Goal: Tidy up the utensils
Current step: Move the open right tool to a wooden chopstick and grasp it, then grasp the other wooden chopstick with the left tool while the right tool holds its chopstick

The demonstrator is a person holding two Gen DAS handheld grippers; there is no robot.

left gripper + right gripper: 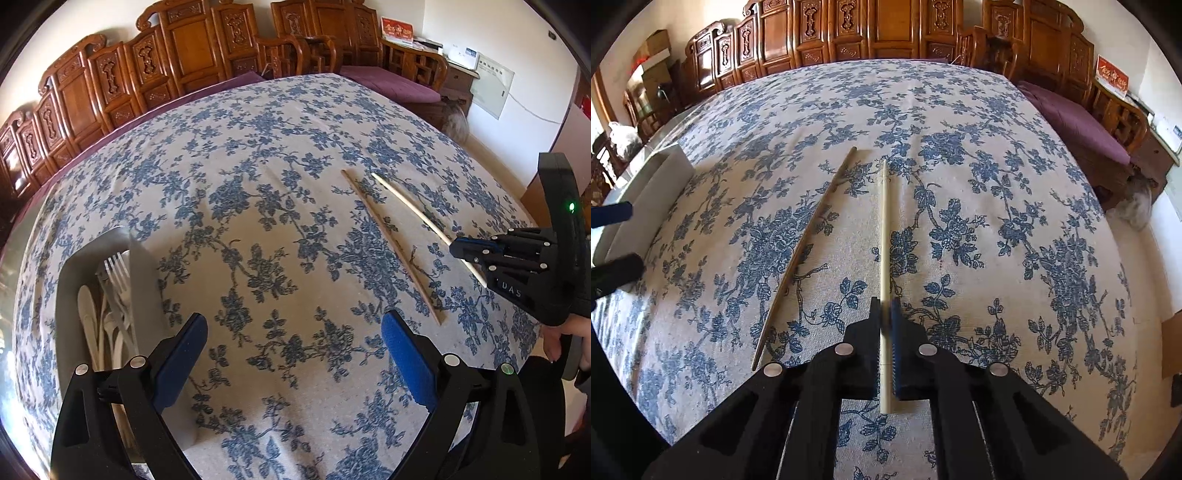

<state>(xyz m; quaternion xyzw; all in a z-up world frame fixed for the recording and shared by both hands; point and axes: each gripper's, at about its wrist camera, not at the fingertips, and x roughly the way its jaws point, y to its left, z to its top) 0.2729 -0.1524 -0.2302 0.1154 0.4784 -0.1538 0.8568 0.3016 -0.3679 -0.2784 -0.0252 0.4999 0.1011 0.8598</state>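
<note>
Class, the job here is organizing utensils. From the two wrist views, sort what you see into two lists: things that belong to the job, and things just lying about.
Belongs to the job:
- pale chopstick, clamped in the right gripper
- brown chopstick, lying on the cloth
- grey tray holding a fork and white utensils
- left gripper, open and empty

Just lying about:
- floral tablecloth
- carved wooden chairs
- purple cushion

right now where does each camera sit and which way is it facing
Left wrist: on the left hand-held gripper, open, looking down across the floral tablecloth at the grey tray; a hand shows.
Right wrist: on the right hand-held gripper, shut on the pale chopstick.
Shared: pale chopstick, brown chopstick, tablecloth, tray.
</note>
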